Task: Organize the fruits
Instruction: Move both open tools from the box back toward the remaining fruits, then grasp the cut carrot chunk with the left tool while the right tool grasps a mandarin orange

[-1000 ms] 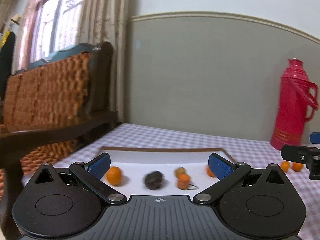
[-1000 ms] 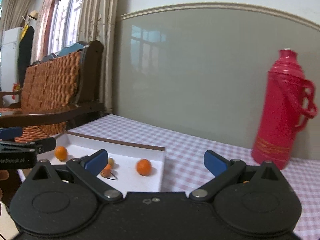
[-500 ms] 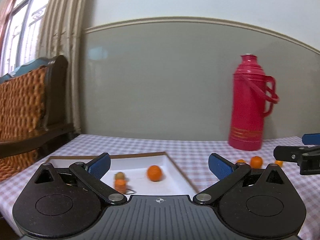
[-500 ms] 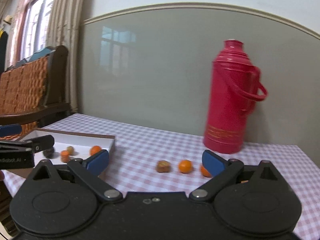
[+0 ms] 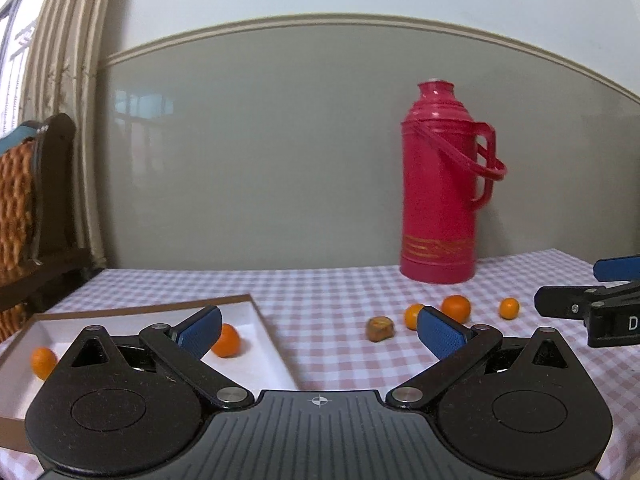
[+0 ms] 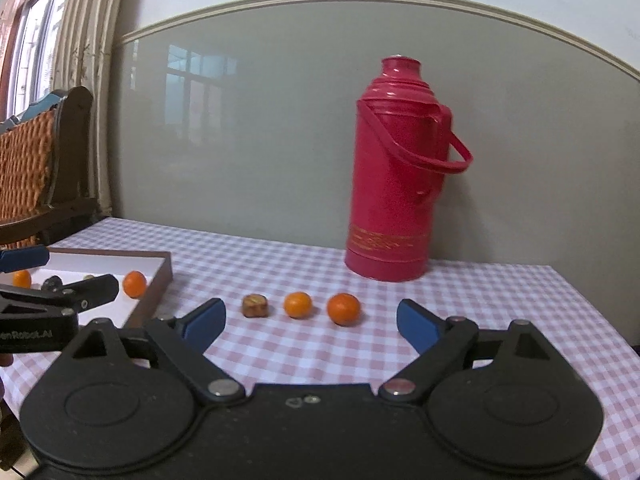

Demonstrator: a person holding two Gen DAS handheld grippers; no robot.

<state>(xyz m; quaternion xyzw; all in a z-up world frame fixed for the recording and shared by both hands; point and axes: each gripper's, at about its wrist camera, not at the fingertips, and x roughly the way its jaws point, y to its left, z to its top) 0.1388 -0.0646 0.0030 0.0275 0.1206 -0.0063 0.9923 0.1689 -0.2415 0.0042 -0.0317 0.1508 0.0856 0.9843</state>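
Fruit lies in two groups on the checked table. In the white tray at the left sit an orange near its right wall and another far left. Loose on the cloth, right of the tray, a brown fruit and two oranges form a row in front of the red thermos. Left gripper and right gripper both hover released, jaws spread wide, grasping nothing.
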